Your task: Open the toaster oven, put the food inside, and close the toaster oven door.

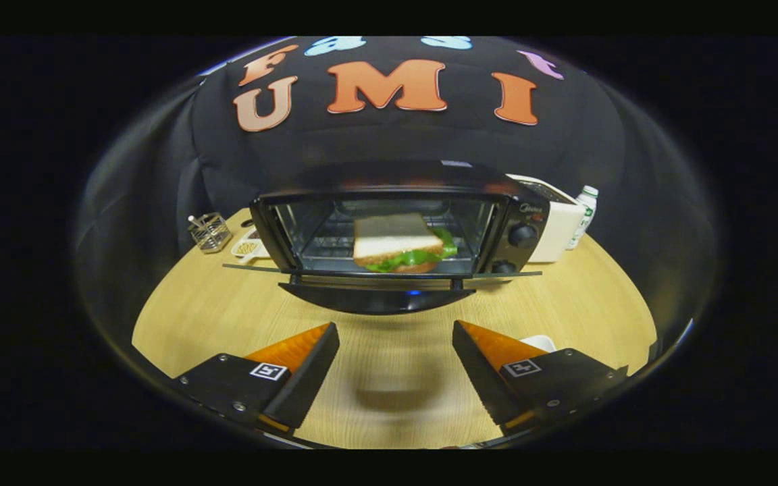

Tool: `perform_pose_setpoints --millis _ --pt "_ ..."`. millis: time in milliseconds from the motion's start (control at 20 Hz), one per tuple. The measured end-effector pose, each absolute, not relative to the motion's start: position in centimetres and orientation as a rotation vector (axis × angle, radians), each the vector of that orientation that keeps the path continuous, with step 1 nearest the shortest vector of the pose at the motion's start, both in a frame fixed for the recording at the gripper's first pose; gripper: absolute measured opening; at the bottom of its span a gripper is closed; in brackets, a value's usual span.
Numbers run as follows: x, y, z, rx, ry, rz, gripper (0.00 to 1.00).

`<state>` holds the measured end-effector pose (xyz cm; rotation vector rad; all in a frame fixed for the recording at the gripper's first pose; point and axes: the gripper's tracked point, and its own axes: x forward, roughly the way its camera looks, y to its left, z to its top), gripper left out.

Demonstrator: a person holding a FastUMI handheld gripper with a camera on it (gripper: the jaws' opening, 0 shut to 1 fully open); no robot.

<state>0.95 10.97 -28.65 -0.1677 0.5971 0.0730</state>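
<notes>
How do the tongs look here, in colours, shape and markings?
The tongs have two wedge-shaped black fingers with orange upper faces. Each black base carries a small white square marker and silver screws. No cables show.

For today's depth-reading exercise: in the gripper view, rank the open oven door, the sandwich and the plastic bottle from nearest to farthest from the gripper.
The gripper is open, holding nothing.
1. Open oven door: folded down just ahead of the fingers.
2. Sandwich: beyond the door, inside the toaster oven.
3. Plastic bottle: farthest, back right, past the white appliance.
</notes>
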Motion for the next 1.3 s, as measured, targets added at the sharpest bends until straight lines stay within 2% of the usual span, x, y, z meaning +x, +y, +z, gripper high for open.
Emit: perform_pose_setpoints --millis 750,1000,1300 --pt "9.8 12.9 -24.3 -0.222 0.484 0.042 1.00" --pt "9.3 12.1 -24.5 -0.211 0.505 0.034 1.00" --pt "8.5 10.3 -19.6 -0.234 0.445 0.035 1.00"
